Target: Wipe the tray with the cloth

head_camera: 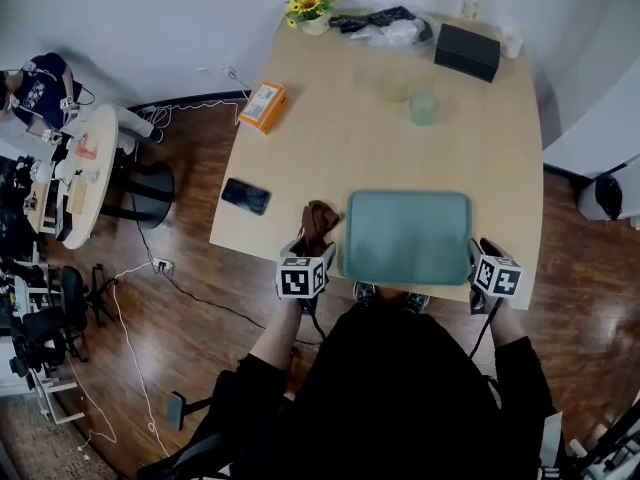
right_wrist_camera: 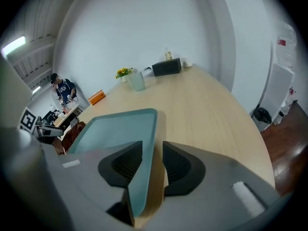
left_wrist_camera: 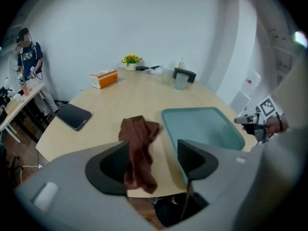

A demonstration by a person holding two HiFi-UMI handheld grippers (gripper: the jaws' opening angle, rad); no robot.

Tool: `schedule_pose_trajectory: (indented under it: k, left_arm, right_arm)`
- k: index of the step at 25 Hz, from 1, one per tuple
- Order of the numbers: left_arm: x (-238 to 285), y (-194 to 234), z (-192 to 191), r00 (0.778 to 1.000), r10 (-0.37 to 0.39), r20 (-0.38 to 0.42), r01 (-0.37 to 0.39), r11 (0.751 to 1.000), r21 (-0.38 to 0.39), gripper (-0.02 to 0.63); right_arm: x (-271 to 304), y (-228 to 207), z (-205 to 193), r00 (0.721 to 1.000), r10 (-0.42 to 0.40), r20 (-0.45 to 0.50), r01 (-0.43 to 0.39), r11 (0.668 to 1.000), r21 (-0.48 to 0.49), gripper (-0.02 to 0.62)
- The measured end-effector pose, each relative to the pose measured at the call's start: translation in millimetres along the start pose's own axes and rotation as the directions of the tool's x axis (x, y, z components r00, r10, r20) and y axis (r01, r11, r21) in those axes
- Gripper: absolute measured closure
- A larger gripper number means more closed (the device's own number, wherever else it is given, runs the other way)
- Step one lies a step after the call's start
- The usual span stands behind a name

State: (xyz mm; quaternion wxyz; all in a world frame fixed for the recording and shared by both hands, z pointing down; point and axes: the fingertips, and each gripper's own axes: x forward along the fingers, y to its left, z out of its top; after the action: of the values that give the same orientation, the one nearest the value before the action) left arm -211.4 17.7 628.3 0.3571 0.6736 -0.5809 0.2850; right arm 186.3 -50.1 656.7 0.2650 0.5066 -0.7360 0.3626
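A teal tray [head_camera: 408, 236] lies at the near edge of the wooden table [head_camera: 330, 138]. The brown cloth [head_camera: 318, 218] is crumpled just left of it, reaching the table's edge. My left gripper [head_camera: 314, 246] is at the cloth's near end. In the left gripper view its jaws stand wide apart [left_wrist_camera: 154, 160], with the cloth [left_wrist_camera: 139, 148] lying loose between them, close to the left jaw. My right gripper [head_camera: 480, 253] is at the tray's right side. Its jaws [right_wrist_camera: 153, 165] straddle the tray's rim [right_wrist_camera: 144, 143] without clamping it.
A black phone [head_camera: 245, 195] lies left of the cloth. An orange box [head_camera: 263, 105], two cups [head_camera: 423, 108], a black box [head_camera: 467, 50] and a flower pot [head_camera: 312, 6] stand farther back. A person [head_camera: 35, 88] is by a round side table at far left.
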Motion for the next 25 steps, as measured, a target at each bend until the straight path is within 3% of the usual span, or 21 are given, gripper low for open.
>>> schedule_pose_trajectory:
  k: [2, 5, 9, 13, 15, 22, 25]
  left_arm:
    - [15, 26, -1, 0.998, 0.021, -0.052, -0.02, 0.999, 0.027, 0.301]
    - [40, 40, 1, 0.994, 0.015, -0.105, -0.001, 0.992, 0.128, 0.301]
    - [62, 50, -5, 0.985, 0.032, -0.168, 0.007, 0.975, 0.223, 0.299]
    - [70, 44, 0, 0.986, -0.004, -0.169, 0.041, 0.975, 0.216, 0.318]
    - [68, 39, 2, 0.985, -0.012, -0.173, 0.049, 0.977, 0.208, 0.497]
    - [35, -10, 56, 0.993, -0.117, -0.034, 0.121, 0.978, 0.172, 0.529]
    - [44, -33, 69, 0.989, -0.138, -0.047, 0.145, 0.967, 0.209, 0.529]
  right_arm:
    - [11, 2, -7, 0.999, 0.007, -0.044, -0.008, 1.0, -0.018, 0.46]
    - [23, 1, -14, 0.996, 0.001, -0.094, -0.004, 0.999, -0.037, 0.468]
    - [24, -4, -16, 0.995, -0.036, -0.095, 0.031, 0.998, -0.052, 0.514]
    - [26, 0, -17, 0.995, 0.002, -0.102, -0.004, 1.0, -0.024, 0.568]
    - [25, -1, -17, 0.996, -0.006, -0.094, 0.005, 1.0, -0.008, 0.568]
    - [24, -3, -17, 0.997, -0.024, -0.068, 0.026, 0.999, 0.022, 0.569]
    - [24, -3, -16, 0.998, -0.02, -0.055, 0.022, 0.999, 0.028, 0.571]
